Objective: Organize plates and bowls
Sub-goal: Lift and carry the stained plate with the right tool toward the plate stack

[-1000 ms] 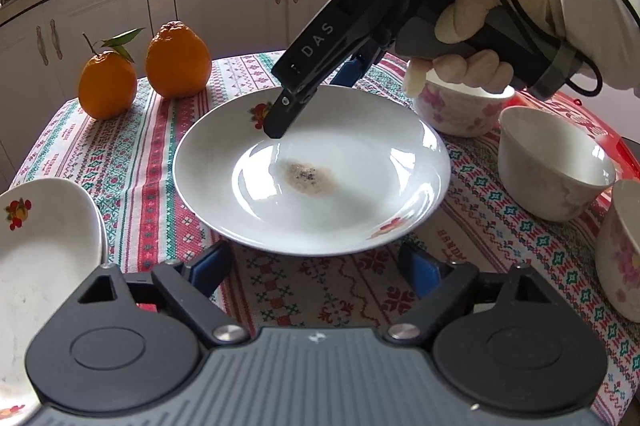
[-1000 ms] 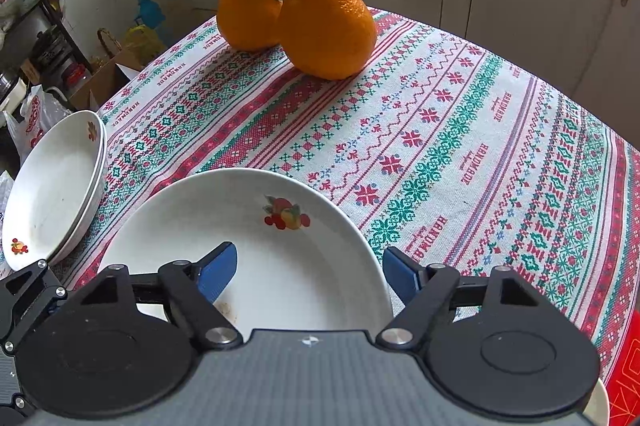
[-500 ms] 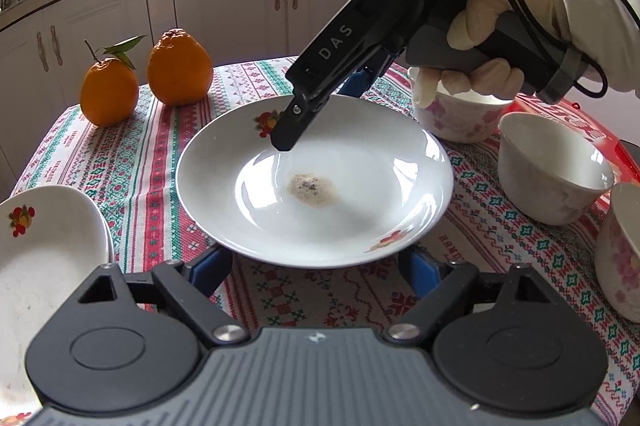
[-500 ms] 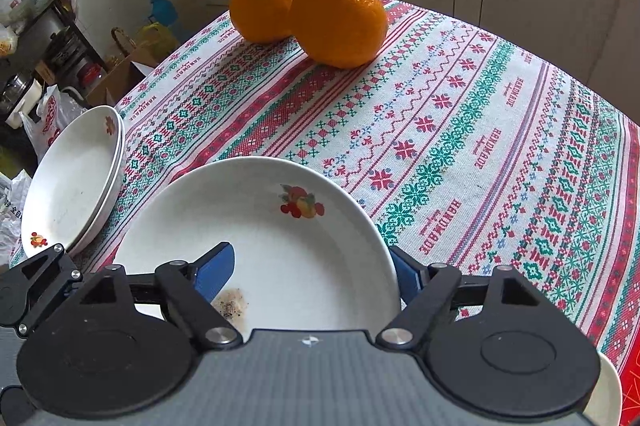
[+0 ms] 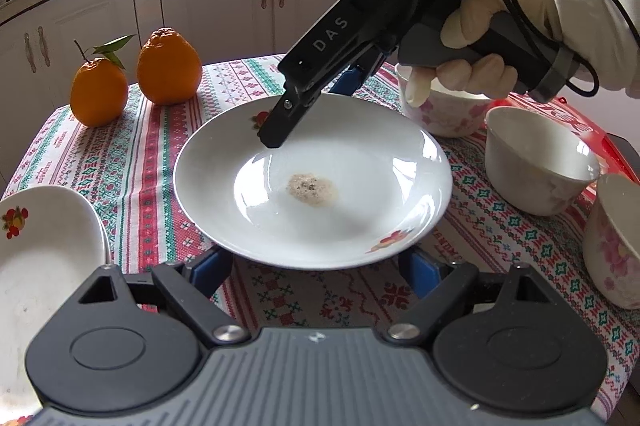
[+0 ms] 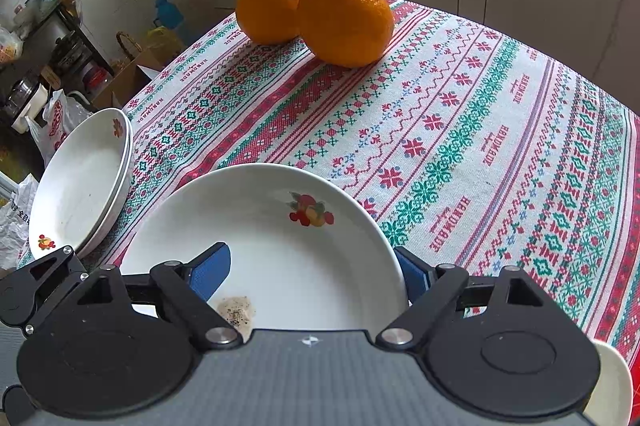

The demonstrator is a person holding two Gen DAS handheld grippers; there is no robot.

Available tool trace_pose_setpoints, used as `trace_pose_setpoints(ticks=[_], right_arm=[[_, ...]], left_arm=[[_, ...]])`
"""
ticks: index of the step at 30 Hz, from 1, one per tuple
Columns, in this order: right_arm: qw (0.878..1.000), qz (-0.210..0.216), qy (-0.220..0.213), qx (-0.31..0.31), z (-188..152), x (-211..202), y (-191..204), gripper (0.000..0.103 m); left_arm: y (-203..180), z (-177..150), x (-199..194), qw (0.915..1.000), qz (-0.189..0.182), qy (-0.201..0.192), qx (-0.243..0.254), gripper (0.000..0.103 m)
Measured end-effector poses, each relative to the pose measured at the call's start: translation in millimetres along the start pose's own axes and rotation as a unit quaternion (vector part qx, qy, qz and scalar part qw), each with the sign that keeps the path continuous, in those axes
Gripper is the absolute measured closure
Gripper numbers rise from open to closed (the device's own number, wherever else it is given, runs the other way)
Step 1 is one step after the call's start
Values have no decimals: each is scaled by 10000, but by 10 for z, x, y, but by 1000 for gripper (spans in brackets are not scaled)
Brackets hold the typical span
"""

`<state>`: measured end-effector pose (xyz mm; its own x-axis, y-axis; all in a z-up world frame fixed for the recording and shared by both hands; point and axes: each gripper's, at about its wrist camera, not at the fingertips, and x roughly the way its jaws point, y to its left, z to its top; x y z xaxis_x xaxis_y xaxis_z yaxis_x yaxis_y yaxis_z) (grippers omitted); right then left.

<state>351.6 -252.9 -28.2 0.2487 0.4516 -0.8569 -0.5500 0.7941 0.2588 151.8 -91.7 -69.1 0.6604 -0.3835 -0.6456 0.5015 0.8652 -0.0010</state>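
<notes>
We see a white plate (image 5: pixel 312 181) with a brownish stain (image 5: pixel 311 189) at its middle, sitting on the patterned tablecloth (image 5: pixel 160 153) at the centre of the table. Our left gripper (image 5: pixel 316 272) is at the plate's near edge, its blue pads (image 5: pixel 210 272) spread wide to either side of the rim and, as far as we can tell, not pressing it. The right gripper (image 6: pixel 316 270), held in a gloved hand (image 5: pixel 476 41), comes in from the far right; its jaws have just been opening, and they now straddle the plate's far rim, one pad (image 6: pixel 212 270) over the inside of the plate and the other outside it, neither gripping. To the left, at the table's edge, lies a stack of plates (image 6: pixel 84 185). Three bowls stand to the right: a flowered bowl (image 5: pixel 448 113) far behind the hand, a plain bowl (image 5: pixel 536 165) beside the plate, and another flowered one (image 5: pixel 612 242) nearer, at the right edge. Two oranges (image 5: pixel 132 81) sit at the far left, touching in the right wrist view, one with leaves.
</notes>
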Motion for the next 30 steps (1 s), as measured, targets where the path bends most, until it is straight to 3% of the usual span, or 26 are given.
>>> trace_pose_setpoints(ticks=[7, 30], right_arm=[[9999, 81, -28, 72, -135, -83, 95, 12], [9993, 188, -303, -69, -282, -454, 660, 12]], left_arm=[[0, -61, -127, 9998, -168, 53, 125, 14], [21, -160, -799, 9994, -189, -128, 276, 14]])
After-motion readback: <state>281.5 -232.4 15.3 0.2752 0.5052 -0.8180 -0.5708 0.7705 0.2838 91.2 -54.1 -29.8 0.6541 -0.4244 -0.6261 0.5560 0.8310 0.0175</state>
